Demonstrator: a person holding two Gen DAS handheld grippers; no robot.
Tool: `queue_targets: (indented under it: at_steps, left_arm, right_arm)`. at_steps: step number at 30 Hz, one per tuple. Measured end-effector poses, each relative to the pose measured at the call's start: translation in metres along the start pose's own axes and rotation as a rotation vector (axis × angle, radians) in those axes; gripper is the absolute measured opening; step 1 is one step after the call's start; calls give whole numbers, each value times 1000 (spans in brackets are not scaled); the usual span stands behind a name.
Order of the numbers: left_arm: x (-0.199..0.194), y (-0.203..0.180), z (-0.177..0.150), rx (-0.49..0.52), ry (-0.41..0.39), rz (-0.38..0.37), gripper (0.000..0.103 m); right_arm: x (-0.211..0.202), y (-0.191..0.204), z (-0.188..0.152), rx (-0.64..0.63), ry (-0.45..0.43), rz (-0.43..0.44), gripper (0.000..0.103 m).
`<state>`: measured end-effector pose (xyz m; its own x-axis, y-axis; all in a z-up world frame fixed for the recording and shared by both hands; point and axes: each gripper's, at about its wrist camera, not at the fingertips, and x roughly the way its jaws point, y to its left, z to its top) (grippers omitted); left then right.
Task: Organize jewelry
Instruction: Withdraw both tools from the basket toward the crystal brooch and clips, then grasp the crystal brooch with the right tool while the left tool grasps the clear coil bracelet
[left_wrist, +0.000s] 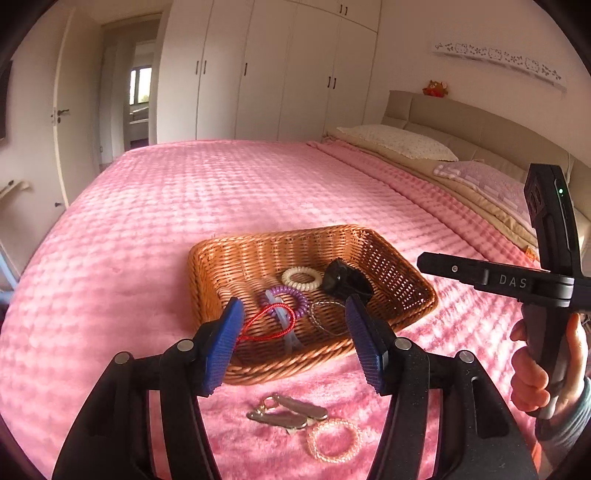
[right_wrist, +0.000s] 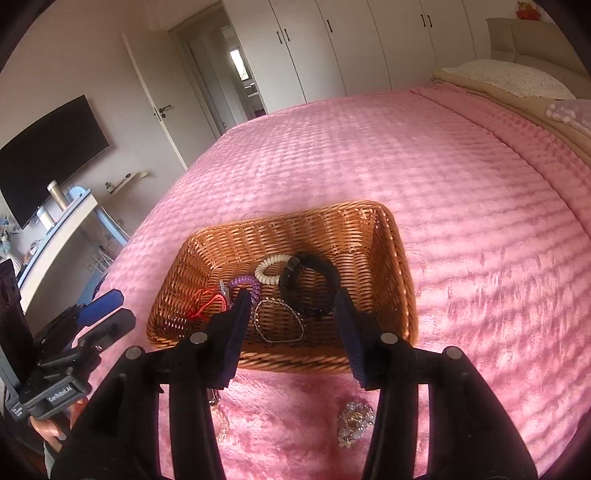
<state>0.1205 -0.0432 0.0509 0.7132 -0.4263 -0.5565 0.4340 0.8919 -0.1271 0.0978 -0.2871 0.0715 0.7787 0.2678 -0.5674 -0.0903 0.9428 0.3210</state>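
A wicker basket (left_wrist: 258, 240) (right_wrist: 295, 216) sits on the pink bedspread. Inside lie a cream spiral band (left_wrist: 301, 278) (right_wrist: 271, 273), a purple spiral band (left_wrist: 284, 301) (right_wrist: 245, 284), a red cord (left_wrist: 271, 325) (right_wrist: 207, 304), a silver chain (left_wrist: 325, 317) (right_wrist: 279, 321) and a black strap (left_wrist: 345, 282) (right_wrist: 310, 288). My left gripper (left_wrist: 294, 300) (right_wrist: 110, 314) hovers open over the basket's near left part. My right gripper (right_wrist: 292, 295) is open above the near rim. Neither holds anything.
On the bedspread in front of the basket lie metal charm pieces (left_wrist: 288, 411), a pink bead bracelet (left_wrist: 334, 441) and a sparkly gold piece (right_wrist: 354, 421). A hand (left_wrist: 535, 369) grips the right tool. Pillows (left_wrist: 399, 140) lie at the far right; a desk (right_wrist: 55, 229) stands to the left.
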Motion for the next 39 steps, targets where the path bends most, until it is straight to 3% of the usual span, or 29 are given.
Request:
queue_targets:
  at_steps: [10, 20, 26, 34, 36, 39]
  left_arm:
    - [-41, -2, -46, -83, -1, -31, 56]
    - [-18, 7, -97, -179, 120, -53, 56]
    - [0, 10, -118, -182, 181, -32, 55]
    - [13, 8, -122, -165, 217, -17, 53]
    - [16, 7, -122, -155, 223, -9, 52]
    - [19, 4, -120, -140, 230, -1, 51]
  right_arm:
    - [-26, -26, -51, -2, 11, -63, 44]
    - [2, -33, -97, -17, 75, -89, 44]
    - [21, -28, -110, -48, 104, -122, 44]
    - [38, -25, -108, -69, 116, -158, 44]
    - [42, -23, -107, -82, 121, -162, 34]
    - [45, -20, -107, -98, 119, -175, 28]
